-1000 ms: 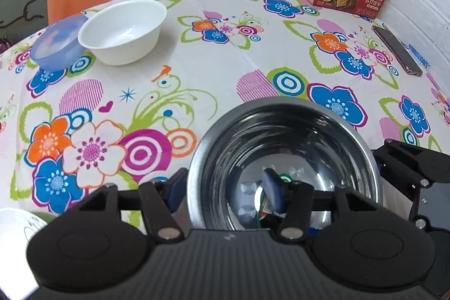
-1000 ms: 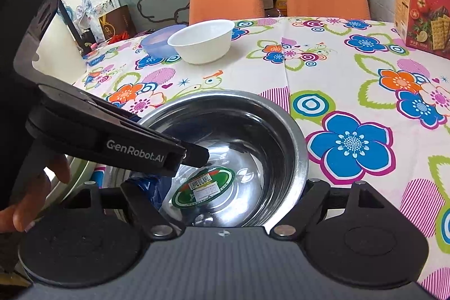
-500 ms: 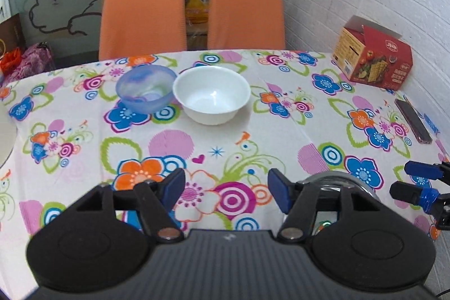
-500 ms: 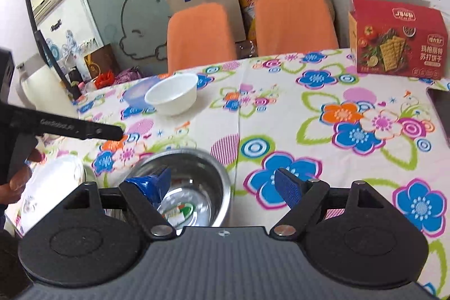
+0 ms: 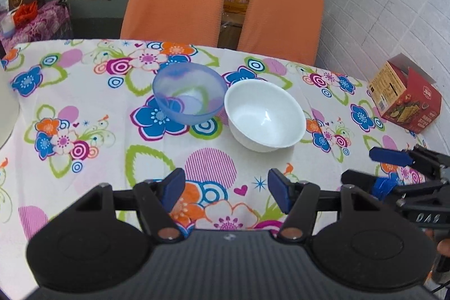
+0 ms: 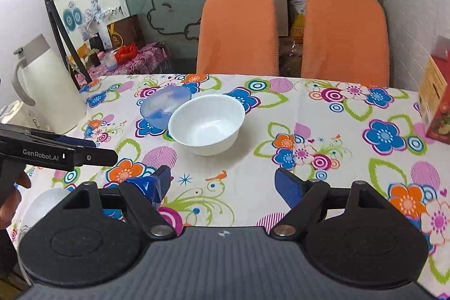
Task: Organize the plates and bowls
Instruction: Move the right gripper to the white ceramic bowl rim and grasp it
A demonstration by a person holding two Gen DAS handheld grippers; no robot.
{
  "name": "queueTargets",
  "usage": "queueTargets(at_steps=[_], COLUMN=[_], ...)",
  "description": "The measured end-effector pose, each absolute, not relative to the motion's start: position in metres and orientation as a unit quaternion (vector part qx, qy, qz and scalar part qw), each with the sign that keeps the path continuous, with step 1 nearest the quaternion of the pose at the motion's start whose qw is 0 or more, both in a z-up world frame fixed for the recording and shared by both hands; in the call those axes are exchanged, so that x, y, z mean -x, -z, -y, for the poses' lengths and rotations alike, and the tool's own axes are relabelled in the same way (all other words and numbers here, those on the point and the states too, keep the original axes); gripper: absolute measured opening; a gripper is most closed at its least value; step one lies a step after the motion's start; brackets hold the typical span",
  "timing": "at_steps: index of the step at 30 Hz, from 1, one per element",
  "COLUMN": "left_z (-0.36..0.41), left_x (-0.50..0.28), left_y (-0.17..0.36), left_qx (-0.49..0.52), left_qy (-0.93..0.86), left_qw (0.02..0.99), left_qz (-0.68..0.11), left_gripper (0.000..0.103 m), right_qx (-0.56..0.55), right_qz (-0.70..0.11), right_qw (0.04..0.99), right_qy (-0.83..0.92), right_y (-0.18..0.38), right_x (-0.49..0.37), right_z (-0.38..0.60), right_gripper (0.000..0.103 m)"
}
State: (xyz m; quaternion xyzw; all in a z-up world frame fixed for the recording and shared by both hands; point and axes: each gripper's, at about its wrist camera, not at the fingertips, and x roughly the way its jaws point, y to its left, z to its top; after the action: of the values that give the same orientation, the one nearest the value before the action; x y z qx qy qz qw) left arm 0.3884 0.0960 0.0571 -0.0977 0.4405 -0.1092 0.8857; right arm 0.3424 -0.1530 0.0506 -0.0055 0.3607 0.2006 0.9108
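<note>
A floral tablecloth (image 5: 84,108) in blue, orange, pink and green on white is showing under a translucent blue bowl (image 5: 189,96) and a plain white bowl (image 5: 264,115), with two orange chairs (image 6: 236,33) and a red box (image 5: 405,100) showing beyond.

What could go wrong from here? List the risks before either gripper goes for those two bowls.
1. The white bowl and blue translucent bowl sit rim to rim; taking one could nudge the other.
2. Both grippers, left and right, are open and close together, so they may collide.
3. The white kettle stands near the left table edge; a wide swing might hit it.
</note>
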Motion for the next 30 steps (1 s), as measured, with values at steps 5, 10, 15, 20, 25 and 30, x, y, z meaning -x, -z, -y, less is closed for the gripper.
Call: queueTargets(at_steps=[5, 10, 15, 20, 25, 30], left_z=[-0.092, -0.081, -0.073, -0.064, -0.054, -0.032], left_x=[-0.443, -0.494, -0.51, -0.52, -0.525, -0.533], left_y=[-0.07, -0.068, -0.059, -0.047, -0.041, -0.041], left_qx=[0.074, 0.059, 0.051, 0.037, 0.037, 0.021], left_qy=[0.076, 0.059, 0.067, 0.07, 0.083, 0.112], left_qw=[0.899, 0.897, 0.896, 0.893, 0.89, 0.889], left_qz=[-0.426, -0.434, -0.435, -0.443, -0.447, -0.444], left_gripper=[0.063, 0.063, 0.064, 0.063, 0.063, 0.063], right_qx=[0.045, 0.067, 0.072, 0.043, 0.042, 0.015], right_qz=[-0.401, -0.427, -0.425, -0.427, -0.423, -0.417], right_qw=[0.887, 0.874, 0.874, 0.875, 0.883, 0.895], right_qy=[-0.224, -0.224, -0.223, -0.224, -0.199, -0.156], right_y=[-0.024, 0.002, 0.014, 0.018, 0.013, 0.008], right_x=[-0.376, -0.406, -0.427, -0.437, -0.442, -0.444], right_z=[0.124, 0.102, 0.092, 0.105, 0.13, 0.173], right_gripper=[0.068, 0.068, 0.068, 0.068, 0.068, 0.068])
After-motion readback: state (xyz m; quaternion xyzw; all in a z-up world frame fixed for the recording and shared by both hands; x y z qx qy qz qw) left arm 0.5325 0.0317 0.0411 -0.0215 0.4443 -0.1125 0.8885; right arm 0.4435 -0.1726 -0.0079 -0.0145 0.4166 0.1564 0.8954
